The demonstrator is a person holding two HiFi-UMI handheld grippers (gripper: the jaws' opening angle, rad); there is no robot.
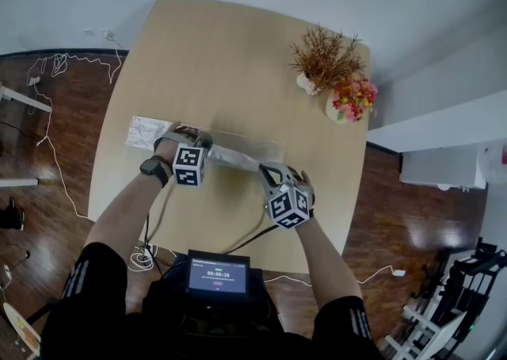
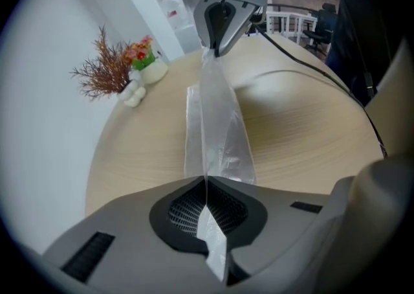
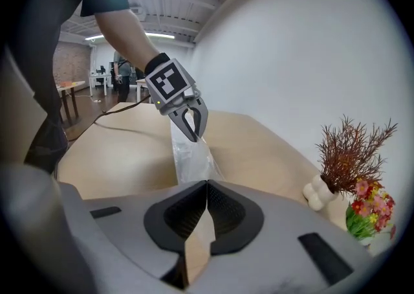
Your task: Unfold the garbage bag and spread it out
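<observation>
A clear, folded garbage bag (image 1: 235, 158) lies as a long strip across the wooden table (image 1: 238, 49). In the head view my left gripper (image 1: 195, 137) sits on the strip near its middle and my right gripper (image 1: 272, 174) holds its right end, lifted slightly. In the left gripper view my left gripper (image 2: 207, 188) is shut on the bag (image 2: 217, 132), which stretches up to the right gripper (image 2: 215, 45). In the right gripper view my right gripper (image 3: 206, 186) is shut on the bag (image 3: 191, 160), with the left gripper (image 3: 192, 130) pinching the film farther along.
A white vase of dried brown twigs (image 1: 321, 59) and a pot of red and yellow flowers (image 1: 350, 102) stand at the table's far right corner. Cables (image 1: 55, 152) trail on the dark floor at the left. A small screen (image 1: 218, 274) sits at my chest.
</observation>
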